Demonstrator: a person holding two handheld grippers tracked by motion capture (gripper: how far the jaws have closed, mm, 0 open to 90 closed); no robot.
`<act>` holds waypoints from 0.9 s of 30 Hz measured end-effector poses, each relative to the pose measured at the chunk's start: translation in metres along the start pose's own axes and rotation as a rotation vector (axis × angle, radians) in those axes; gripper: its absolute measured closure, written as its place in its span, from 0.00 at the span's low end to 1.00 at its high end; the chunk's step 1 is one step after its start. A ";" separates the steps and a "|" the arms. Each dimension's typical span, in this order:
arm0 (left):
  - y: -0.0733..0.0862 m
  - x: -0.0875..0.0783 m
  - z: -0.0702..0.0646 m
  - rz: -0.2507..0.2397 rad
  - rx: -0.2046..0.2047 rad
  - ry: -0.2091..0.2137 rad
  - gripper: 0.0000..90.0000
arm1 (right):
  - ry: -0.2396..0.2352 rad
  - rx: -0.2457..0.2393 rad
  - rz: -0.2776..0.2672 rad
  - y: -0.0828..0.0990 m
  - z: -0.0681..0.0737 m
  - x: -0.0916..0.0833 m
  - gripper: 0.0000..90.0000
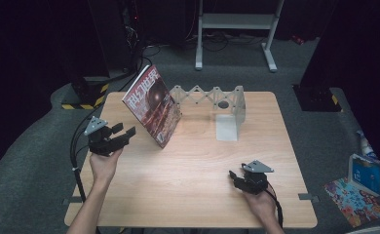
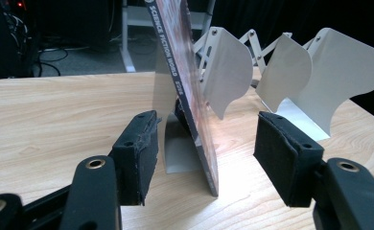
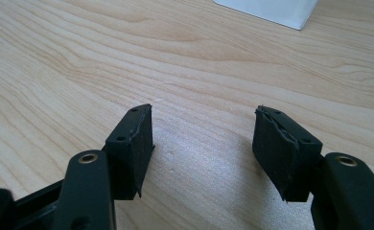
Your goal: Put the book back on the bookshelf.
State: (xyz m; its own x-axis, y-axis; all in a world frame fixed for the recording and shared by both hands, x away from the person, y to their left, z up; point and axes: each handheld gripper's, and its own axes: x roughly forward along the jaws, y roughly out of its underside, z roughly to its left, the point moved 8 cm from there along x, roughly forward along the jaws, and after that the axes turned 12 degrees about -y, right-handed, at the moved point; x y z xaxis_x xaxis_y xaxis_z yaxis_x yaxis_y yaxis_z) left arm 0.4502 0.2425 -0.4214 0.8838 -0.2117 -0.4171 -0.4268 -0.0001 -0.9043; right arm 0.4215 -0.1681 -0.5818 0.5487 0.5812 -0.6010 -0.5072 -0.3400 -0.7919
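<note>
A magazine (image 1: 152, 105) stands tilted on the far left of the wooden surface (image 1: 193, 170), leaning against a grey folding rack (image 1: 212, 100), while the left hand-held gripper (image 1: 122, 134) just beside it and the right hand-held gripper (image 1: 233, 176) near the front both have jaws apart, holding nothing.

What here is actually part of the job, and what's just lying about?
Part of the job:
- magazine, standing tilted against the folding bookrack
- left claw, open, pointed at the magazine's edge
- right claw, open, resting apart on the table

Lying about:
- blue box and a colourful booklet on the floor
- white stand behind the table
</note>
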 end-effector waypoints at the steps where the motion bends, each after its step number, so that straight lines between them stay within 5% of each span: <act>1: 0.000 -0.001 -0.001 -0.003 -0.001 0.003 0.45 | 0.000 0.000 0.000 0.000 0.000 0.000 0.44; 27: 0.008 -0.009 -0.024 -0.020 0.011 0.071 0.45 | 0.000 0.000 0.000 0.000 0.000 0.000 0.44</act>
State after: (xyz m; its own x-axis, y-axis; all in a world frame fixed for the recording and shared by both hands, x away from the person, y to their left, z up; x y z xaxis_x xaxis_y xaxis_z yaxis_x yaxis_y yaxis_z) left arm 0.4346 0.2206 -0.4228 0.8762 -0.2803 -0.3919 -0.4069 0.0052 -0.9135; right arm 0.4215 -0.1680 -0.5818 0.5489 0.5810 -0.6010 -0.5074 -0.3399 -0.7919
